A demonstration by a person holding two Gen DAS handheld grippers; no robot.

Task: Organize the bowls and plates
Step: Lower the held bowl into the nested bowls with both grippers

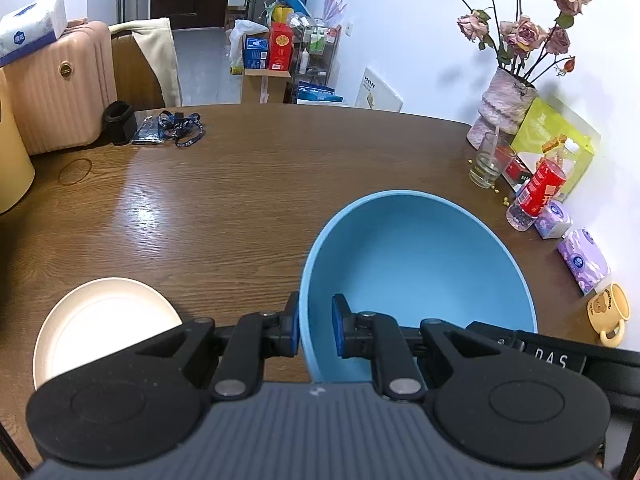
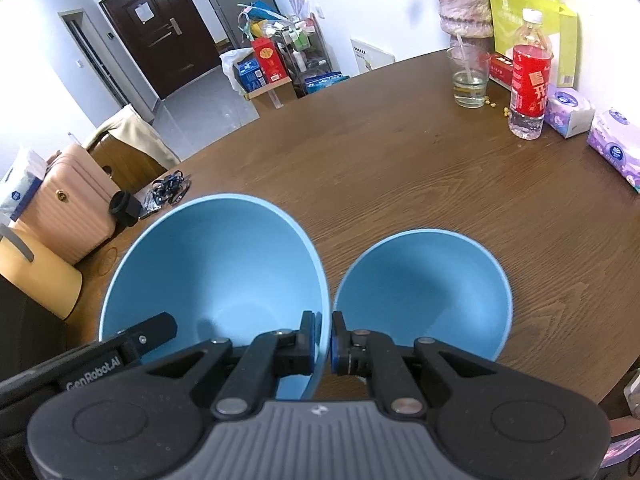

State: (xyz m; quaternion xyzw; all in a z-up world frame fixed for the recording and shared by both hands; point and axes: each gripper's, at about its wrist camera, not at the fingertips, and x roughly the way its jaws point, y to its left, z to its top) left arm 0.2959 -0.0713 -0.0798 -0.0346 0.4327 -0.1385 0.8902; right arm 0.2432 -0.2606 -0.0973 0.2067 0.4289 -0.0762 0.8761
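Note:
A large blue bowl [image 1: 420, 264] is held off the wooden table [image 1: 224, 200] by both grippers. My left gripper [image 1: 316, 328] is shut on its left rim, one pad inside the wall and one outside. My right gripper [image 2: 324, 340] is shut on the right rim of the same bowl [image 2: 224, 272]. The left gripper's black finger [image 2: 156, 330] shows at the bowl's opposite edge. A smaller blue bowl [image 2: 424, 300] stands on the table just right of the held one. A cream plate [image 1: 104, 320] lies on the table to the left, below my left gripper.
Along the right wall stand a vase of dried roses [image 1: 508, 100], a glass [image 1: 488, 164], a red-labelled bottle [image 2: 528, 80], purple tissue packs [image 1: 584, 260] and a yellow mug [image 1: 608, 312]. A lanyard [image 1: 180, 128] and a black cup [image 1: 118, 120] lie far left beside a pink suitcase [image 1: 60, 84].

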